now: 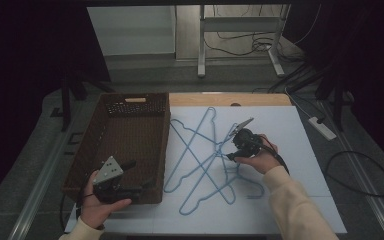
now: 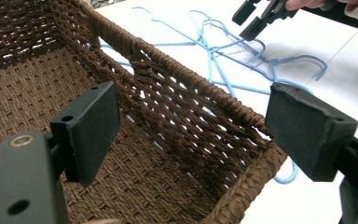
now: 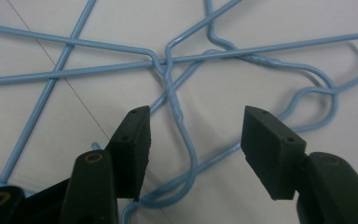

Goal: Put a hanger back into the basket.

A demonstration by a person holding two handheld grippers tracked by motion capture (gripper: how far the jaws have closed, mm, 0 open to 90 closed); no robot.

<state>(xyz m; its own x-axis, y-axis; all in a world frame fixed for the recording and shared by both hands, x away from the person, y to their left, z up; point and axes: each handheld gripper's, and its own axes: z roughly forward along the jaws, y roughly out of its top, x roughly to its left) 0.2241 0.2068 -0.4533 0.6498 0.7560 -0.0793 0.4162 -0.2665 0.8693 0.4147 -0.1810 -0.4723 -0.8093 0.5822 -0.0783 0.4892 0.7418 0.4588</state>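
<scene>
Several light blue wire hangers (image 1: pixel 205 165) lie crossed in a tangle on the white table top (image 1: pixel 295 155). My right gripper (image 1: pixel 228 156) hovers low over their hooks, open; in the right gripper view one hanger's twisted neck (image 3: pixel 177 109) runs up between the spread jaws of this gripper (image 3: pixel 193 140), untouched. A brown wicker basket (image 1: pixel 135 105) stands to the left. My left gripper (image 1: pixel 139 175) is open at the basket's near right corner. In the left gripper view that gripper (image 2: pixel 198 133) straddles the woven wall (image 2: pixel 191 107), one jaw inside and one outside. The hangers (image 2: pixel 223 51) lie beyond.
A wooden strip (image 1: pixel 230 99) borders the table's far edge. Beyond it stand a metal desk leg (image 1: pixel 201 45) and loose floor cables (image 1: pixel 260 45). A white power strip (image 1: pixel 322 127) lies on the floor to the right.
</scene>
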